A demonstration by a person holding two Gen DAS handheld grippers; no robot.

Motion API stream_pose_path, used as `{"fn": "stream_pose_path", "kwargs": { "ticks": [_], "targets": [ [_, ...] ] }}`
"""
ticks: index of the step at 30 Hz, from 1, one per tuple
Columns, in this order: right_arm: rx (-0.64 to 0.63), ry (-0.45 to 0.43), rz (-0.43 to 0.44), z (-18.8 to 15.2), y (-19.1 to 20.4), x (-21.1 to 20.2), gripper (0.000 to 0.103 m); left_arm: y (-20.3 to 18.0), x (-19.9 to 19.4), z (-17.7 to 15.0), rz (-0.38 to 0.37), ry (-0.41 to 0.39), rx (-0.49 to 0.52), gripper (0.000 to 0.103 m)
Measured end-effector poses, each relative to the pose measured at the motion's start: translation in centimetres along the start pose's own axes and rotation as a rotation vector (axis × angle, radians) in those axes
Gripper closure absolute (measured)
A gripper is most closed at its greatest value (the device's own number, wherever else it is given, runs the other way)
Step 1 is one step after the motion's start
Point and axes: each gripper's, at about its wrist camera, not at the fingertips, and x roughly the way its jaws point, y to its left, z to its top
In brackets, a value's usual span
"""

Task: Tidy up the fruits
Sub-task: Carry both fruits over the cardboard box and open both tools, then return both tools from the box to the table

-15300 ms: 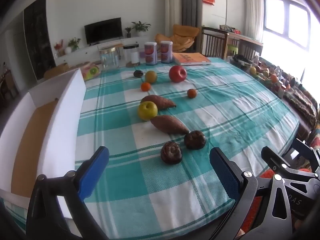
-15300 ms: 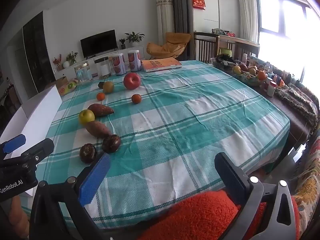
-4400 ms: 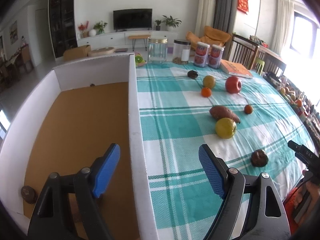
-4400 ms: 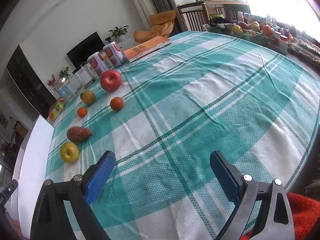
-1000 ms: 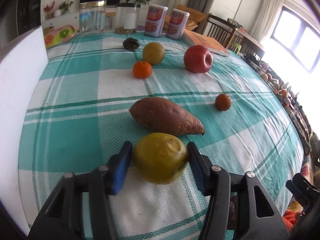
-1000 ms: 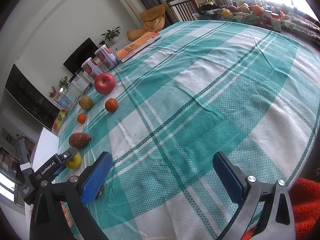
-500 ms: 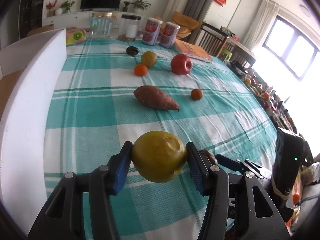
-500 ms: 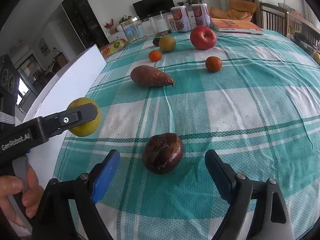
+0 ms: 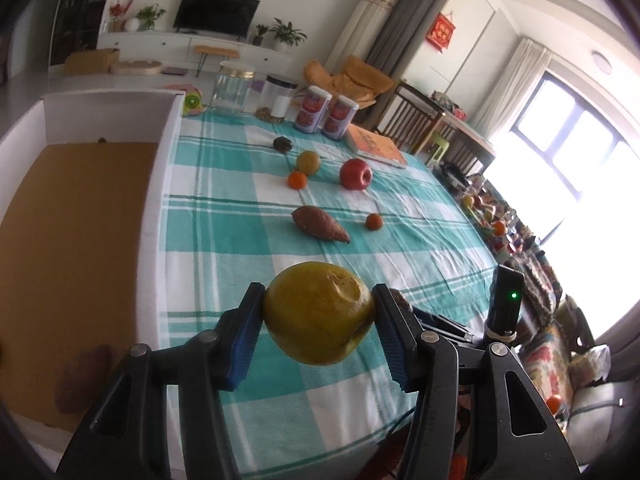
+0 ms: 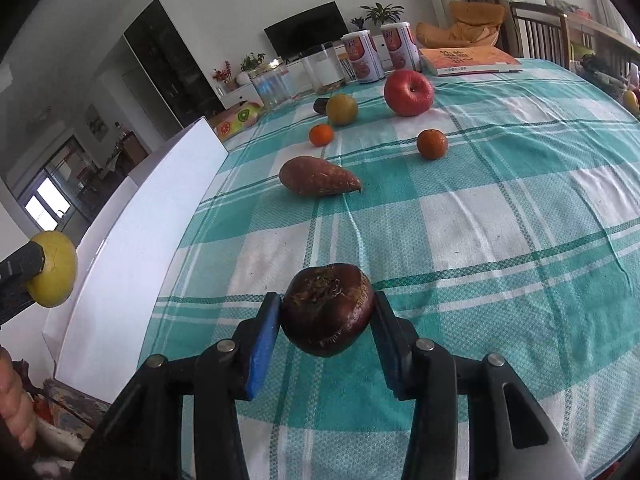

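While the left gripper (image 9: 318, 322) sits at the bottom centre of its own view, its blue pads are clenched on a yellow-green fruit (image 9: 319, 312) with a dimple on top, held clear of the checked tablecloth (image 9: 224, 248). To the left of that frame stands a white box (image 9: 158, 184) with a brown floor; a dark reddish sweet potato (image 9: 82, 376) lies blurred in its lower left corner.

The right gripper (image 10: 326, 326) — bottom centre of the right wrist view — is closed on a dark brown round fruit (image 10: 327, 308), its pads pressing both sides; whether the fruit touches the cloth beneath cannot be told. At the left edge of that frame the yellow-green fruit shows again, held beside the box's white wall.

Further up the cloth lie the rest: a second sweet potato (image 10: 318, 177) in mid-frame, a small orange (image 10: 431, 143) to its right, another orange (image 10: 321, 135) above it, then a greenish-yellow pear-like fruit (image 10: 341, 109) touching or just in front of a small dark fruit (image 10: 321, 105), and a red apple (image 10: 408, 92) to the right. Behind them — near the top of the frame — stand two red-labelled cans (image 10: 380, 56), two clear jars (image 10: 298, 74) and an orange book (image 10: 468, 60).
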Motion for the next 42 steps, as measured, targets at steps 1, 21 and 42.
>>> {"fn": "stream_pose_path", "kwargs": {
  "ticks": [1,21,42],
  "targets": [
    [-0.013,0.007,0.028,0.2,1.3,0.0,0.058,0.7,-0.9,0.2,0.019,-0.019,-0.007,0.047],
    [-0.473,0.208,0.285,-0.6,27.5,7.0,0.048,16.9,-5.9,-1.8,0.540,-0.088,-0.257,0.022],
    [0.240,-0.106,-0.340,-0.1,-7.8,-1.5,0.004,-5.8,8.2,-1.0,0.021,0.035,0.118,0.018]
  ]
}}
